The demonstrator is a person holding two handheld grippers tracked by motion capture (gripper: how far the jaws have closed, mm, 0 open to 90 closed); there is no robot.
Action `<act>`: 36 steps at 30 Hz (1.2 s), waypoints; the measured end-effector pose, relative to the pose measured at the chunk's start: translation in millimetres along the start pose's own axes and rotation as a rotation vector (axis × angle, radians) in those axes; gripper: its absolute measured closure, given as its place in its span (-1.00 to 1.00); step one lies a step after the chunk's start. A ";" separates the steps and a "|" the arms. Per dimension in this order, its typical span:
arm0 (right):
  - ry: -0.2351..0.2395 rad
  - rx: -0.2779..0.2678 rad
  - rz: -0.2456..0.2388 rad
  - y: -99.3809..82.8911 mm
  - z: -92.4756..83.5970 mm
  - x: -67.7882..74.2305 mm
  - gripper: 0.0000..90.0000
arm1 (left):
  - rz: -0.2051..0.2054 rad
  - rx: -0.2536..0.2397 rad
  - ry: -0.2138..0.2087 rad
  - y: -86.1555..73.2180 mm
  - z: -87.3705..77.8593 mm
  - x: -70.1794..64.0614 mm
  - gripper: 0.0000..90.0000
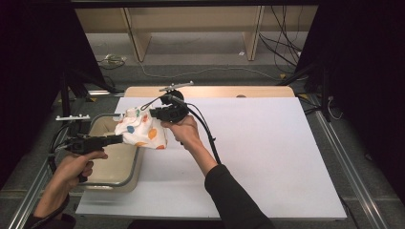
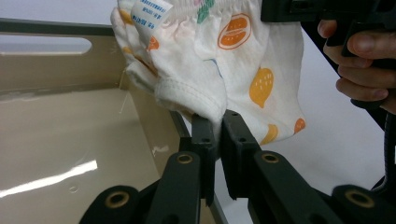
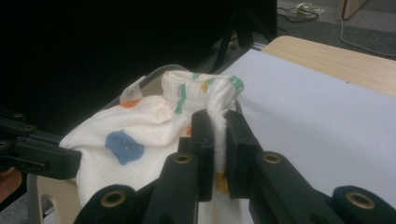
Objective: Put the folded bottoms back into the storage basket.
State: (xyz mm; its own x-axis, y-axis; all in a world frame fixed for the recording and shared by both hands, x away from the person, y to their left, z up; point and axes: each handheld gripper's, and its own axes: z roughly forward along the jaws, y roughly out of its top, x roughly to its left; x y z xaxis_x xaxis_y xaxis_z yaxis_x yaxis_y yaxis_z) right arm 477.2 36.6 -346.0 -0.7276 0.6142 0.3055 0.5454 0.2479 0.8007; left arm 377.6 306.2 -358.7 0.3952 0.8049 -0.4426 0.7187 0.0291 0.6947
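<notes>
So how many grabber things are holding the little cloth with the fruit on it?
2. The left gripper pinches the cloth's lower hem over the beige tub. The right gripper pinches its striped waistband at the top.

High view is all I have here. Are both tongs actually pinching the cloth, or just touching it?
Observer: The left tongs are shut on a hemmed edge of the cloth; fabric is squeezed between the jaws.
Operator: And the right?
Observer: The right tongs are shut on the gathered band with green marks; cloth runs down between the jaws.
Operator: Any tag on it?
Observer: Yes, a white printed label is sewn by the band.
Operator: Anything in the bin under it?
Observer: The bin floor in the left gripper view looks bare, only glare on it.
</notes>
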 end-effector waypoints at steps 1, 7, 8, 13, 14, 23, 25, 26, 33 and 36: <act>0.000 0.000 -0.001 0.4 0.7 0.7 0.86 | 0.000 0.001 0.001 -0.4 -1.0 1.0 0.87; 0.004 -0.001 -0.005 3.0 6.6 7.8 0.87 | -0.012 -0.003 0.006 -1.9 -6.2 7.0 0.87; 0.004 -0.001 -0.005 3.0 6.6 7.8 0.87 | -0.012 -0.003 0.006 -1.9 -6.2 7.0 0.87; 0.006 0.002 -0.009 5.0 12.7 13.2 0.86 | -0.012 -0.001 0.009 -2.5 -8.5 9.9 0.86; 0.006 0.002 -0.009 5.0 12.7 13.2 0.86 | -0.012 -0.001 0.009 -2.5 -8.5 9.9 0.87; 0.006 0.006 -0.018 8.1 19.0 20.4 0.86 | -0.023 -0.009 0.015 -2.5 -16.8 16.3 0.86; 0.008 0.007 -0.022 8.8 20.4 22.5 0.86 | -0.023 -0.006 0.014 -2.5 -18.2 17.4 0.86; 0.008 0.007 -0.022 8.8 20.4 22.5 0.86 | -0.023 -0.006 0.014 -2.5 -18.2 17.4 0.86; 0.010 0.006 -0.024 10.5 26.2 28.6 0.86 | -0.035 -0.018 0.016 -2.5 -25.3 22.7 0.86; 0.013 0.006 -0.025 11.8 30.0 32.0 0.86 | -0.036 -0.015 0.018 -2.9 -26.9 25.0 0.86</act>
State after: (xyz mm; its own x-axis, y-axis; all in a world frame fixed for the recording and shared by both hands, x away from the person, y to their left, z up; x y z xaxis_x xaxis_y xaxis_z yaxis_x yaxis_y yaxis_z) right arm 472.9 81.6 -342.2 -0.7465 0.5979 0.2920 0.5291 0.2674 0.8053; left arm 370.0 342.2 -356.6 0.3584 0.8140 -0.4572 0.7237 0.0672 0.6868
